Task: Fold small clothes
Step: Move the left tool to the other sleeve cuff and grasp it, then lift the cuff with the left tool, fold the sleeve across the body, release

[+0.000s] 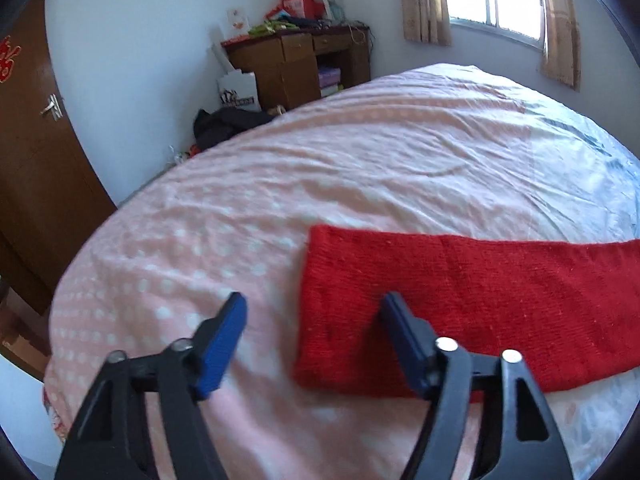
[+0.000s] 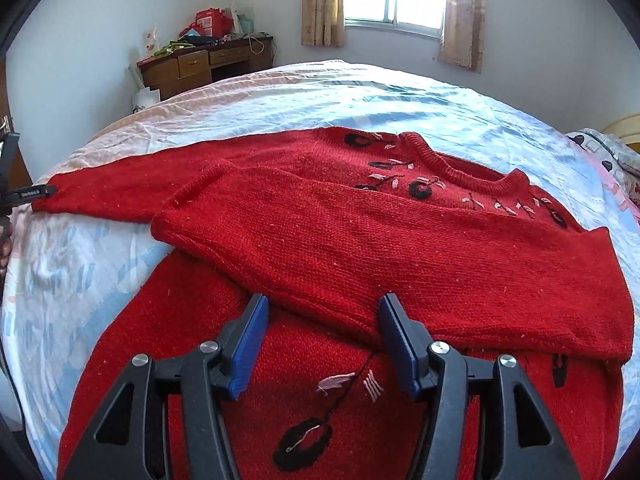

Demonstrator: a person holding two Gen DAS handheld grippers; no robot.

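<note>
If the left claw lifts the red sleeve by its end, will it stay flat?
Probably not: the sleeve is soft knit and would likely droop. It seems fairly thick, so perhaps heavy. The open left claw should grip it without slipping.

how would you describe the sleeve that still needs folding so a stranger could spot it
On the bed lies a red sweater with black flowers. One sleeve is folded across its chest; the other sleeve stretches flat sideways off the body. Its cuff end lies by the open left gripper.

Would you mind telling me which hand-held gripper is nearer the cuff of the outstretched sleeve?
Left. The left hand-held gripper hangs open at the sleeve cuff; the right hand-held gripper sits open over the sweater body.
</note>
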